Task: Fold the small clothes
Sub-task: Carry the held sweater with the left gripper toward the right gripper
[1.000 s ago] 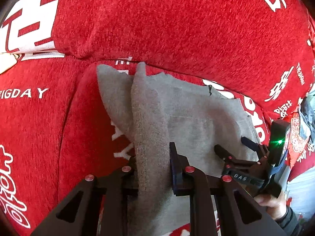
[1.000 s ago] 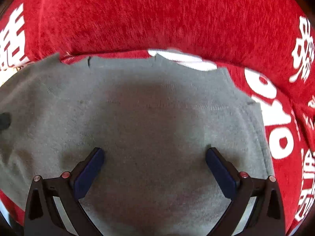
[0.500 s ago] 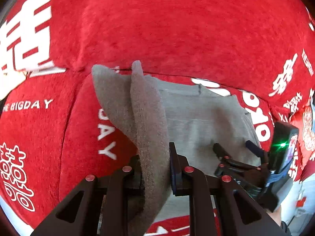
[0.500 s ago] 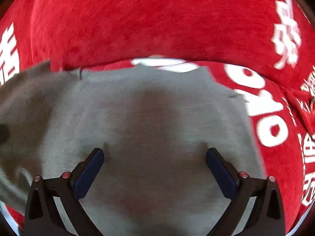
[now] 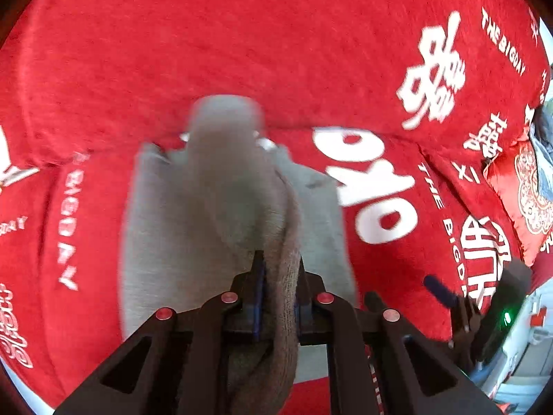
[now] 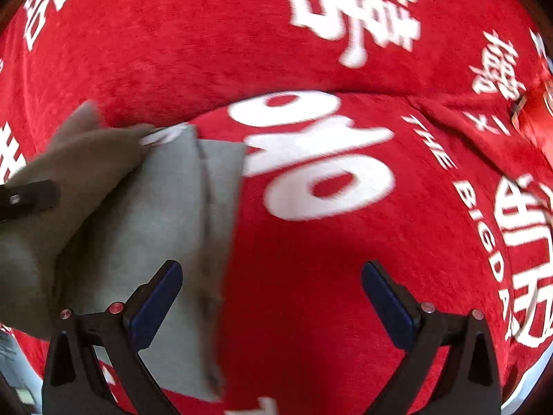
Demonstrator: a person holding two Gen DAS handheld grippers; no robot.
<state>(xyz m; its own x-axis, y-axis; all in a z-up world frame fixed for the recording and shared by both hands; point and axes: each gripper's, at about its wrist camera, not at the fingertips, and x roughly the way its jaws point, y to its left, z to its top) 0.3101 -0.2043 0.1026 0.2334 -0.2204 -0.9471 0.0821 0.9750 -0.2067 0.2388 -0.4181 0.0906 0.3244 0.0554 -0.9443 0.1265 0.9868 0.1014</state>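
Observation:
A small grey garment lies on the red sofa seat. My left gripper is shut on a fold of it and holds that fold lifted over the rest of the cloth. In the right wrist view the garment lies at the left, with the lifted fold and part of the left gripper at the far left edge. My right gripper is wide open and empty, over the garment's right edge and the bare red seat. It also shows in the left wrist view at the right.
The sofa is covered in red cloth with white lettering. Its backrest rises right behind the garment. A red cushion lies at the far right. White objects sit beyond the seat's right edge.
My left gripper has carried the grey fold to the right, over the garment. My right gripper has moved right, off the middle of the garment to its right edge.

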